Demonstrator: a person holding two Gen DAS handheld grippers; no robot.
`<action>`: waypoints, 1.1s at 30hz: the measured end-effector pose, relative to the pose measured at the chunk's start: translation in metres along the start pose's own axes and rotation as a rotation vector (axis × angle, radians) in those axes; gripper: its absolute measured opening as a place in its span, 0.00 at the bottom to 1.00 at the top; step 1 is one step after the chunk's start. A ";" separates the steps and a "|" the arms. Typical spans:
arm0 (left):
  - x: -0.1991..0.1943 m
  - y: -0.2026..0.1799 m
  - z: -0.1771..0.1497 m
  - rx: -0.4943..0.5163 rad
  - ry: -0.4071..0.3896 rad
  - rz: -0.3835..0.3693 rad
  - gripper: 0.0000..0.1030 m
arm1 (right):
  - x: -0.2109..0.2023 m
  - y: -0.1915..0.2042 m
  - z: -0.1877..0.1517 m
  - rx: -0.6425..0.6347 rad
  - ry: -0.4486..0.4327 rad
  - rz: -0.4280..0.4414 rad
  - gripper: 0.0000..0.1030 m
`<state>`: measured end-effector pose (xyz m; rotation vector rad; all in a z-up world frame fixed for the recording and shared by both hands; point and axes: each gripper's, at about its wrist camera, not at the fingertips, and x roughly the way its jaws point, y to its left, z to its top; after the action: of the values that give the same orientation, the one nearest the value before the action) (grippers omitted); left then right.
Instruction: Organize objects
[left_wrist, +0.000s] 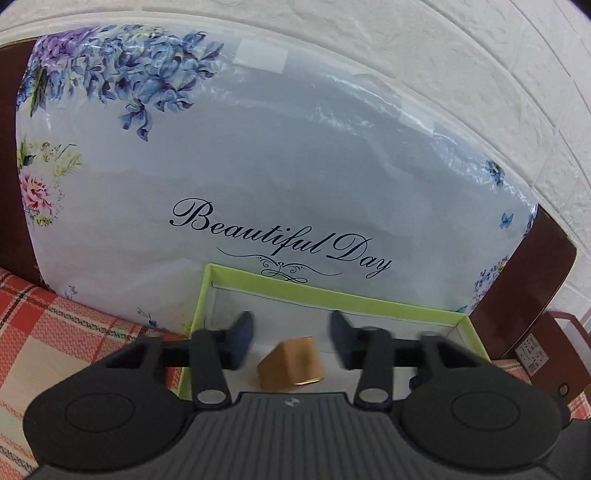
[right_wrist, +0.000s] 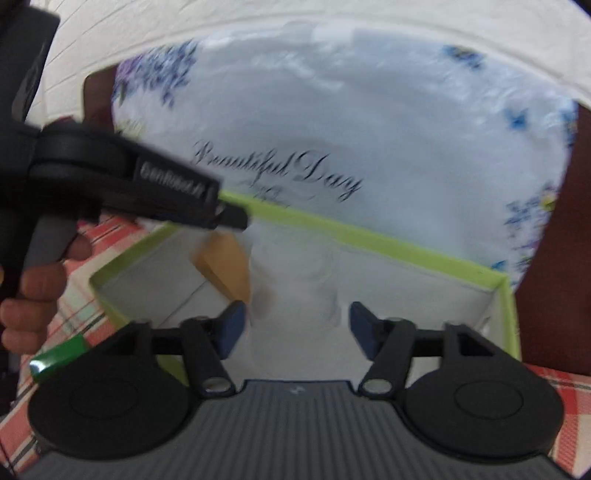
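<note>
Box (left_wrist: 334, 291), green-rimmed, sits low centre against the pillow (left_wrist: 258, 166), so it can't slide. Gold block (left_wrist: 291, 363) lies inside, between the left gripper (left_wrist: 291, 339)'s spread jaws, untouched. Right gripper (right_wrist: 295, 328) is spread too, over something white and blurry.

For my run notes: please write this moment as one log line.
left gripper: open, above brown wedge-shaped object | right gripper: open, holds nothing | green-rimmed box: on plaid cloth, before floral pillow
</note>
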<state>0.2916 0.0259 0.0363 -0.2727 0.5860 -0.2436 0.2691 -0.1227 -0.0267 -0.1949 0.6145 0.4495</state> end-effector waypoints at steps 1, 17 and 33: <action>-0.006 0.000 -0.001 -0.009 -0.022 0.011 0.80 | -0.001 0.001 -0.002 -0.001 -0.006 -0.005 0.82; -0.127 -0.026 -0.051 0.078 -0.044 0.039 0.82 | -0.145 -0.009 -0.042 0.178 -0.251 -0.084 1.00; -0.163 0.003 -0.161 -0.043 0.122 0.081 0.82 | -0.203 0.046 -0.158 0.278 -0.137 -0.070 1.00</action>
<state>0.0683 0.0489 -0.0105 -0.2763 0.7222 -0.1707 0.0198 -0.2011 -0.0348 0.0784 0.5279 0.3024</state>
